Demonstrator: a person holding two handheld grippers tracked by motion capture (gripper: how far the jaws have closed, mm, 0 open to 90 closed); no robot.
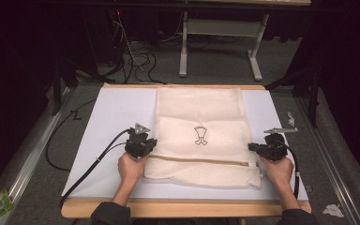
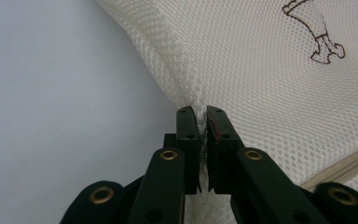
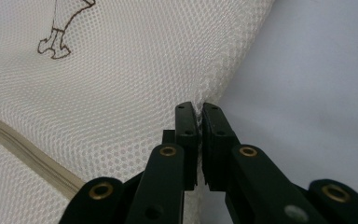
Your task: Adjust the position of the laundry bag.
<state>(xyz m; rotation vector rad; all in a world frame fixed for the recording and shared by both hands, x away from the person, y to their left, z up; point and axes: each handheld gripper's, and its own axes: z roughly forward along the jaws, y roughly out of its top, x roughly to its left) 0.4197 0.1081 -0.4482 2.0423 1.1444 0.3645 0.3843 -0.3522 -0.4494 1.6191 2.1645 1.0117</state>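
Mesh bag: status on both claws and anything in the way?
Left claw shut on mesh bag left edge. Right claw shut on its right edge. Bag lies flat on white mat, near part folded at the zipper. Nothing in the way.

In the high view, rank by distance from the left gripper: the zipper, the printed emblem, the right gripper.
From the left gripper:
1. Zipper, just right of it, across the mesh laundry bag's near part.
2. Printed emblem, bag centre.
3. Right gripper, on the opposite edge.
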